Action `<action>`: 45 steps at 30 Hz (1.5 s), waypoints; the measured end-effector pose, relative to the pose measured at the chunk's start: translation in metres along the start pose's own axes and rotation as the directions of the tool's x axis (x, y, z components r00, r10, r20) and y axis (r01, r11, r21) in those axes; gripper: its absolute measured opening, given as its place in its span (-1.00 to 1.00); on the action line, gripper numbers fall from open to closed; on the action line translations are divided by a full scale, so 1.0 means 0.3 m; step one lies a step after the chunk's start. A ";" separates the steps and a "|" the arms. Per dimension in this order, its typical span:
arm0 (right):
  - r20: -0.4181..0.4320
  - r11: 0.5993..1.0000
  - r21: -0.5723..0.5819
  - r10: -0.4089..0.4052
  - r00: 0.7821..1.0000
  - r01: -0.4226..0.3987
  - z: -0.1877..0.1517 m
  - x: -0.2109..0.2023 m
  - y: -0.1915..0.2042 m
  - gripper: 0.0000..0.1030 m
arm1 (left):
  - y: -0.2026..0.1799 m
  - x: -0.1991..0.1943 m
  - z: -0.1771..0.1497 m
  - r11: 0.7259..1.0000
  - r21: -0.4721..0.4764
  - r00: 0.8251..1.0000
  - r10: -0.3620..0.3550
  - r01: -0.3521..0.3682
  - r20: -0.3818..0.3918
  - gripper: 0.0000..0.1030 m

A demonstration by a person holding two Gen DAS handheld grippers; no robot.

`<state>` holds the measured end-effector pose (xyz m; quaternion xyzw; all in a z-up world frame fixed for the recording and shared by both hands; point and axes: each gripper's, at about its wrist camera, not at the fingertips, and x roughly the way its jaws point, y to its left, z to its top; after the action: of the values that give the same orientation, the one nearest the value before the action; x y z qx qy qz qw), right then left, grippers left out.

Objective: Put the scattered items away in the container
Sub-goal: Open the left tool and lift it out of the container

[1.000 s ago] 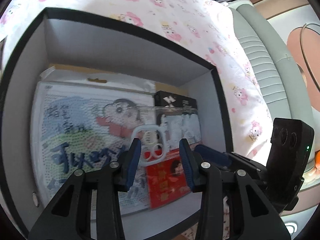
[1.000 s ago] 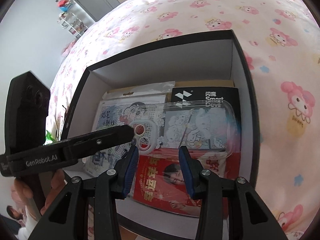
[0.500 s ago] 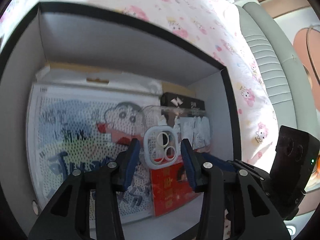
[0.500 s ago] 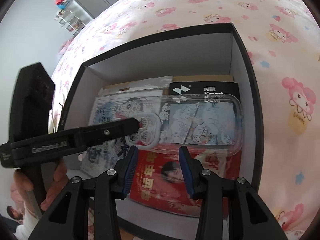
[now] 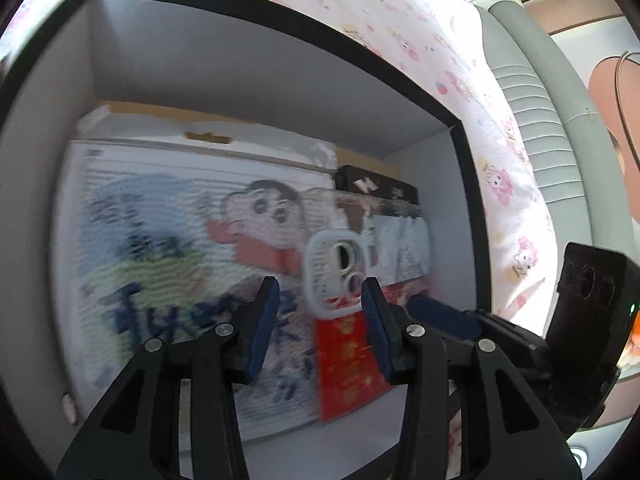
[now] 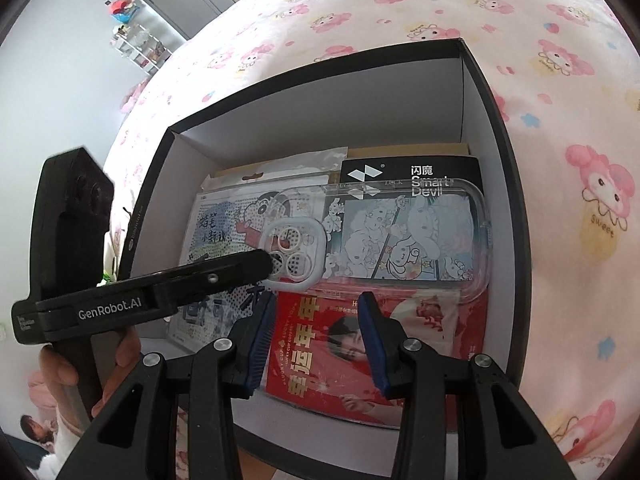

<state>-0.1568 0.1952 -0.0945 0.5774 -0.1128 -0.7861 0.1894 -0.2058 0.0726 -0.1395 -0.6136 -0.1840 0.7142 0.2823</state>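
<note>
My left gripper [image 5: 318, 306] hangs unclenched over the clear plastic phone case [image 6: 404, 238] lying flat inside the black-rimmed white box [image 6: 508, 184], right gripper [image 6: 316, 338] parted and empty nearby, probably just supervising.

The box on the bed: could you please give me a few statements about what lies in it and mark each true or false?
1. The clear phone case lies inside the black-rimmed box. True.
2. The red packet lies on top of the phone case. False: the case overlaps the packet's upper edge.
3. The right gripper is clamped on the red packet. False: its jaws stand open above the packet with nothing between them.
4. The box sits on a sheet with pink cartoon prints. True.
5. The black Smart Devil package lies at the far side. True.
</note>
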 end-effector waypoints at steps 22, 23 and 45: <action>0.023 1.000 -0.001 -0.027 0.999 0.027 0.030 0.038 -0.004 -0.29 | -0.047 0.019 0.062 0.991 -0.009 0.990 0.132 -0.132 0.044 -0.52; 0.026 1.000 -0.002 -0.025 0.999 0.025 0.029 0.036 -0.004 -0.29 | -0.055 0.007 0.053 0.992 0.009 0.990 0.127 -0.128 0.054 -0.52; 0.345 0.983 -0.058 -0.145 0.927 0.175 -0.237 -0.382 0.274 -0.29 | -0.309 -0.442 -0.369 0.957 0.214 0.933 0.115 -0.196 0.341 -0.40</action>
<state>-0.0455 0.1731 0.0155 0.4319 -0.0616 -0.8907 0.1276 -0.0693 0.0514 -0.0003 -0.4608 -0.0891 0.8428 0.2635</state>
